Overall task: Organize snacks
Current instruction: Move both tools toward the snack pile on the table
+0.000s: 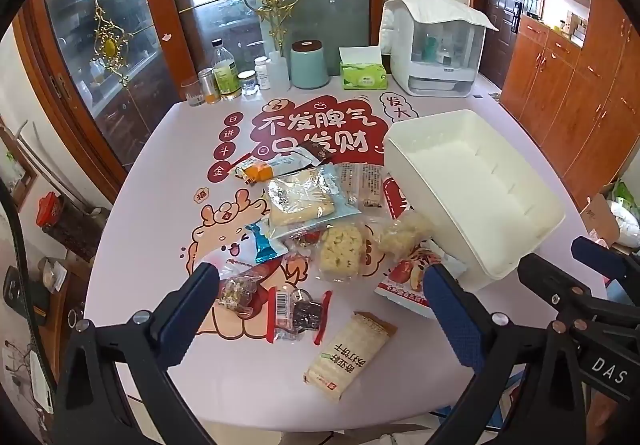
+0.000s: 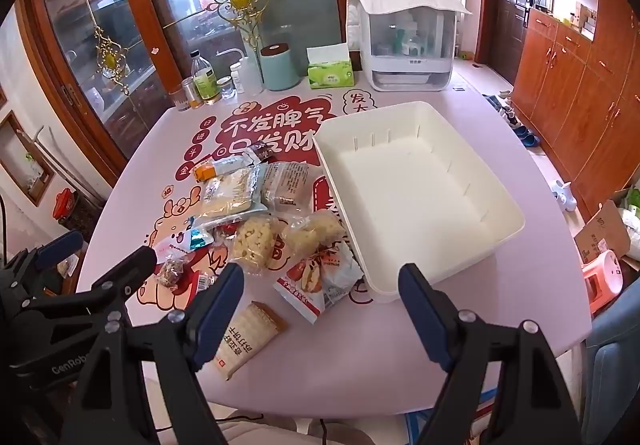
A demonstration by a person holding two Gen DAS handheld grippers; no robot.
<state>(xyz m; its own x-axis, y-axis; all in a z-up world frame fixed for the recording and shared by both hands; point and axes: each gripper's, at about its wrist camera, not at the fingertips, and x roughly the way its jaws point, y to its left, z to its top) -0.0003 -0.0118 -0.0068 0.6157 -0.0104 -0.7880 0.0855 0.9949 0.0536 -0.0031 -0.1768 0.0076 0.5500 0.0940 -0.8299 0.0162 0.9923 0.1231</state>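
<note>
A pile of wrapped snacks lies on the printed tablecloth, also in the right wrist view. A long soda-cracker pack lies nearest the front edge. An empty white bin stands right of the pile; its left edge rests on a red apple-chip bag. My left gripper is open, hovering above a small red-ended dark snack. My right gripper is open above the table's front, between the cracker pack and the bin's near corner.
At the table's back stand bottles and jars, a teal canister, a green tissue box and a white lidded cabinet. Wooden cupboards line the right wall. A cardboard box sits on the floor.
</note>
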